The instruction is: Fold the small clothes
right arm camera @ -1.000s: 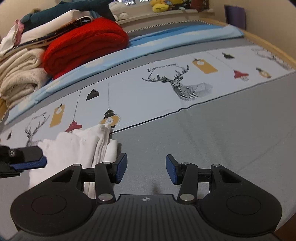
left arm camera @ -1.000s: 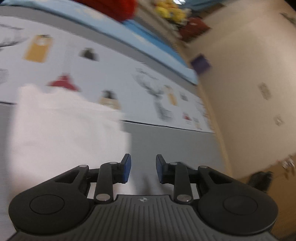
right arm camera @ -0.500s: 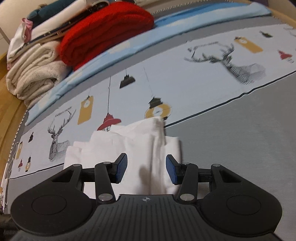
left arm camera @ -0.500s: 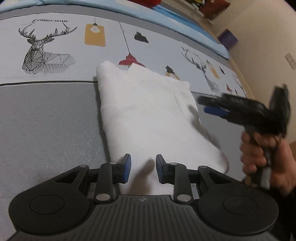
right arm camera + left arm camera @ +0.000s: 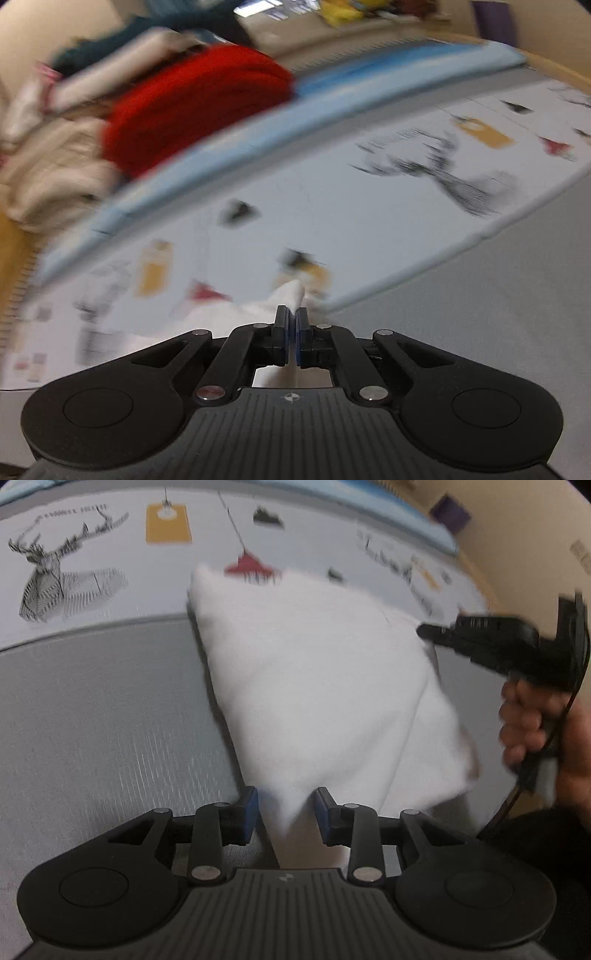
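Note:
A folded white garment (image 5: 317,686) lies on the grey and printed bed cover. My left gripper (image 5: 286,814) is open, and a near corner of the garment hangs between its blue pads without being pinched. My right gripper (image 5: 291,334) is shut on the far right corner of the white garment (image 5: 291,293), a tip of cloth sticking out past its pads. In the left wrist view the right gripper (image 5: 424,631) shows at the garment's right edge, held by a hand (image 5: 535,723). The garment looks lifted on the right side.
The bed cover (image 5: 92,716) has a grey band and a pale band printed with deer and lamps. A pile of folded clothes, with a red knit (image 5: 192,107) and cream towels (image 5: 48,177), stands at the back left. A beige wall (image 5: 535,524) is on the right.
My right gripper has closed on the garment's right corner and pulled it up. My left gripper has moved closer, so the garment's near corner now sits between its open pads.

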`<action>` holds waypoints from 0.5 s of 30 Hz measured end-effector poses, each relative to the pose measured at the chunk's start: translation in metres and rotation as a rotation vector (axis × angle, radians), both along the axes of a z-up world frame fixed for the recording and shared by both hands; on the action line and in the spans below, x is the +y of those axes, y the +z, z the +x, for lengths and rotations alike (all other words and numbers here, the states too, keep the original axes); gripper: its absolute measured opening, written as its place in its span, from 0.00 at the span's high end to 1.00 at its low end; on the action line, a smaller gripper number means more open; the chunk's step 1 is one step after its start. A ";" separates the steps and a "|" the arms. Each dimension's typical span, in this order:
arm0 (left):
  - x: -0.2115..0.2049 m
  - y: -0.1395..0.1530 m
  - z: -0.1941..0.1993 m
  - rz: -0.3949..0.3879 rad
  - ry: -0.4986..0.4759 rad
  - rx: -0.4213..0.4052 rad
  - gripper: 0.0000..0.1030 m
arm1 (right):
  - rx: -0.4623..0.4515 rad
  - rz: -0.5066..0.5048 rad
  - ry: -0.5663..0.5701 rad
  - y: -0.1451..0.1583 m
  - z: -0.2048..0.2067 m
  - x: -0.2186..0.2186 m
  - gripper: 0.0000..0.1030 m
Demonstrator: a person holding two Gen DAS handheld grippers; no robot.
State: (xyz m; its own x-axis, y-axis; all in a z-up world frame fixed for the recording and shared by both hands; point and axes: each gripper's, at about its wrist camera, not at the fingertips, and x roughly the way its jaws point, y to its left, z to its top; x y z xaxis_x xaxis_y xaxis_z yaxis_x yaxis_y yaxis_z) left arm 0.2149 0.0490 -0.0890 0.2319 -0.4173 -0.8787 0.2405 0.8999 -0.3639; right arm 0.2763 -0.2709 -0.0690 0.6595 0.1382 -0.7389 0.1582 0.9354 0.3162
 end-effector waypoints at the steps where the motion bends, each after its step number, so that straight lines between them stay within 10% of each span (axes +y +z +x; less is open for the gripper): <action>1: -0.003 -0.003 -0.001 0.022 -0.014 0.006 0.65 | 0.036 0.017 0.005 -0.006 0.003 -0.002 0.97; 5: 0.005 -0.002 0.000 0.003 0.019 0.000 0.64 | 0.054 0.017 0.075 -0.004 -0.006 0.002 0.86; 8: 0.015 0.003 0.002 -0.032 0.071 -0.022 0.64 | 0.045 0.096 0.121 0.005 -0.025 -0.009 0.55; 15: 0.004 0.009 -0.001 -0.025 0.101 -0.046 0.60 | 0.217 0.175 0.381 -0.006 -0.064 -0.017 0.53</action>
State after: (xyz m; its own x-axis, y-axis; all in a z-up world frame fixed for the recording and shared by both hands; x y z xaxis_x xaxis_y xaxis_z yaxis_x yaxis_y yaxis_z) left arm 0.2143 0.0528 -0.0796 0.3140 -0.4113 -0.8557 0.1656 0.9112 -0.3772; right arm 0.2119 -0.2879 -0.0751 0.3703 0.4750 -0.7983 -0.1063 0.8754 0.4716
